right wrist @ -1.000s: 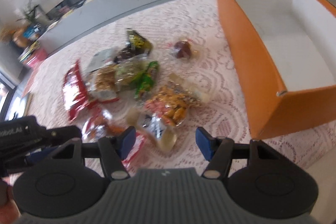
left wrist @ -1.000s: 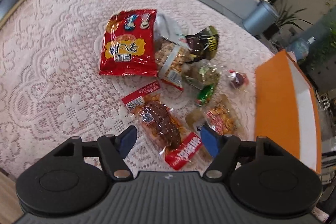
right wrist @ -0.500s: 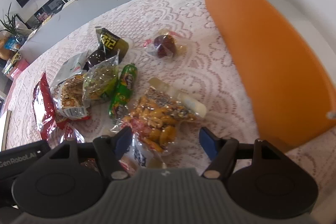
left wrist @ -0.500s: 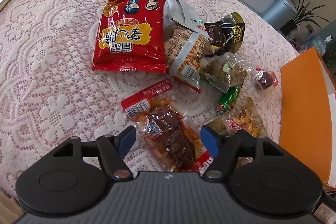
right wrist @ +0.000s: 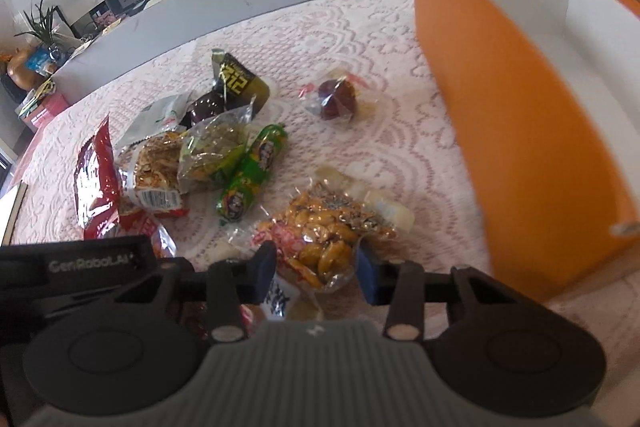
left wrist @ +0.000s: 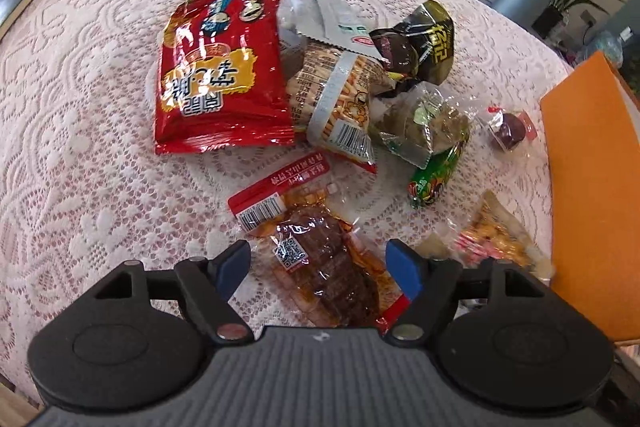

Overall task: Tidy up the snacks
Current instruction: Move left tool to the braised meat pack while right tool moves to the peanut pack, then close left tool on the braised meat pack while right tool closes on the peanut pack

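A desk (left wrist: 80, 107) under a white lace cloth (right wrist: 400, 39) carries everything. At its right side stands an orange box (right wrist: 520, 131) with a white interior, open on top. The snacks lie in a loose cluster left of the box: a big red bag (left wrist: 220, 67) farthest from it, a packet of stick crackers (left wrist: 336, 99) touching it, then a black-and-gold packet (left wrist: 424, 43), a clear bag of green-brown pieces (left wrist: 424, 119), a green sausage-shaped wrapper (left wrist: 436, 175) and a small wrapped dark sweet (left wrist: 510, 127) nearest the box. The left gripper (left wrist: 320, 263) is opening, its blue fingers (left wrist: 232, 263) apart on either side of a clear pouch of dark meat slices (left wrist: 328, 255). The right gripper (right wrist: 316, 267) is closing, fingers (right wrist: 264, 267) flanking a clear bag of golden nuts (right wrist: 328, 227); whether they press it I cannot tell.
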